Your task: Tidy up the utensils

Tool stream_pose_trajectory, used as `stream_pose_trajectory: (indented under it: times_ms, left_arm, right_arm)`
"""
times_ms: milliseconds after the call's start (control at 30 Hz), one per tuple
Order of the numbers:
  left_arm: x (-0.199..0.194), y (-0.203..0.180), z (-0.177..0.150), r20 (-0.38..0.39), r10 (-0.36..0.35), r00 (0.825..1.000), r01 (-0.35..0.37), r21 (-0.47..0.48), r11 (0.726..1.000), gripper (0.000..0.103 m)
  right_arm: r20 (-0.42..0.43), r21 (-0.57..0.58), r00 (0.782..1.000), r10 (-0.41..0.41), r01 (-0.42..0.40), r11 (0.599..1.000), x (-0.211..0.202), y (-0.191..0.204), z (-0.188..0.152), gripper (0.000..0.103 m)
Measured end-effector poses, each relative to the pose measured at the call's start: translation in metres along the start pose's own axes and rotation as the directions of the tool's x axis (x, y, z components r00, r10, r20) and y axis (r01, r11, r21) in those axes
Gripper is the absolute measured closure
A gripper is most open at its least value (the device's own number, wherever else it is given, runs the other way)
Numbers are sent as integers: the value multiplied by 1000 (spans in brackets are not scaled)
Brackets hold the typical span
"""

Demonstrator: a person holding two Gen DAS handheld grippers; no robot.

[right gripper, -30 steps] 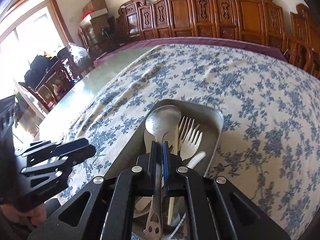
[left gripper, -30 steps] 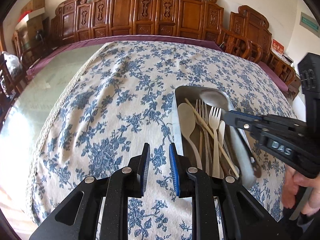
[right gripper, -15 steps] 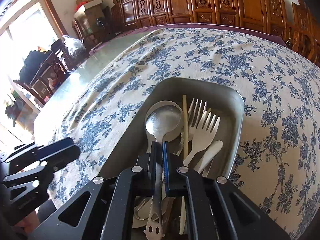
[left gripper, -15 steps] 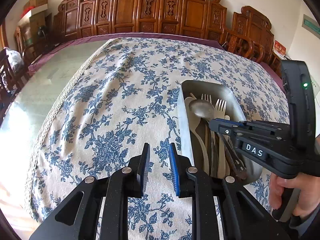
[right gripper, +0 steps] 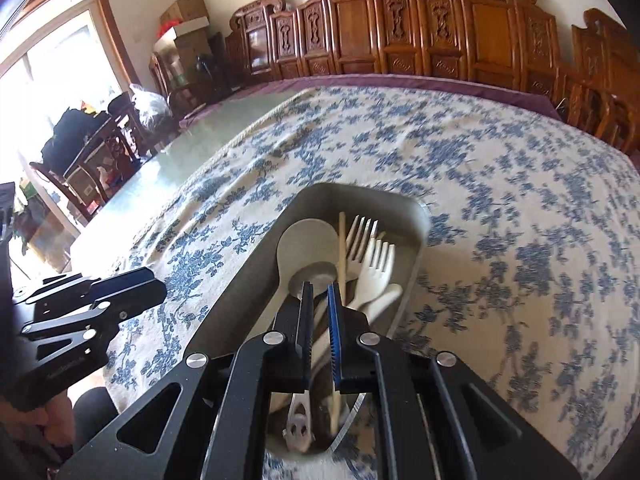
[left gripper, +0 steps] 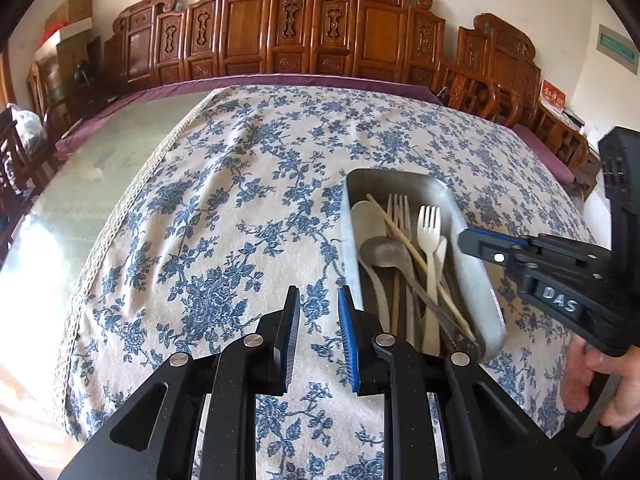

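A metal tray (left gripper: 478, 276) (right gripper: 240, 300) on the floral tablecloth holds a metal spoon (left gripper: 386, 252) (right gripper: 314, 274), a white spoon (left gripper: 368, 216), a white fork (left gripper: 428, 224) (right gripper: 374, 270), a metal fork (left gripper: 398, 206), a chopstick (left gripper: 416, 258) and other pieces. My right gripper (right gripper: 319, 292) (left gripper: 466, 238) hovers over the tray with its jaws apart and nothing between them; the metal spoon lies in the tray below. My left gripper (left gripper: 319, 300) is open and empty over the cloth, left of the tray.
The blue-flowered tablecloth (left gripper: 224, 208) covers most of a glass-topped table (left gripper: 80, 200). Carved wooden chairs (left gripper: 320, 40) line the far side. A window and clutter (right gripper: 72, 128) are at the left of the right wrist view.
My right gripper has opened and let go of the metal spoon, which now lies in the tray. The right gripper has drawn back toward the tray's right edge. My left gripper stays open.
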State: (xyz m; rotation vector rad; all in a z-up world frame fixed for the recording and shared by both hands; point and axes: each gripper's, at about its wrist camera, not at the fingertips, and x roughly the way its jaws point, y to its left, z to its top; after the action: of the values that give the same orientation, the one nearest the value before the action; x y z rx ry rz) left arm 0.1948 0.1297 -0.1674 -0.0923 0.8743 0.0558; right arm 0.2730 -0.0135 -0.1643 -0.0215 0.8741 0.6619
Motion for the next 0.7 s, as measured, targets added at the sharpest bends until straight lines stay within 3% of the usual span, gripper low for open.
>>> stream_pose_trajectory:
  times_ms: [33,100,233,300,333,400,500,567,700]
  left_arm:
    - [-2,-1,0,4,-1,1000,1,2,1000,85]
    - [-5,-5,0,8,-2,1000,2,6,1000,84]
    - [-14,-15,2,19,0,1000,-1,24,1000,76]
    - [-18,-19,2,20,-3,1000,2,29,1000,70]
    - [-21,-22,2,19,-5,1000,5,33,999,68]
    - [-27,-29,2,26,-8,1000,7,44,999,58]
    - [-36,-38,2,38,-14,999,12,57,998,41]
    - [-44,-46,1,51,-14,999,11,60,998,24]
    - [-48,-60,-1,42,-17,999,13,76,997,15]
  right_arm:
    - [9,4,1000,-10,10,1000,-7,-2,-1,92]
    - [26,12,999,-22,22,1000,-18,-5,-3,78]
    - [62,13,997,-49,48,999,-43,-10,-6,69]
    - [84,25,994,-75,73,997,-56,-13,-9,50]
    - [93,30,992,-83,81,996,-61,-15,-10,45]
    - [117,42,988,-105,100,994,-77,-20,-15,29]
    - [144,59,980,-138,131,990,-97,-26,-21,14]
    - [161,66,974,-157,148,987,-111,-29,-26,8]
    - [182,84,966,-185,172,981,-143,-32,-38,3]
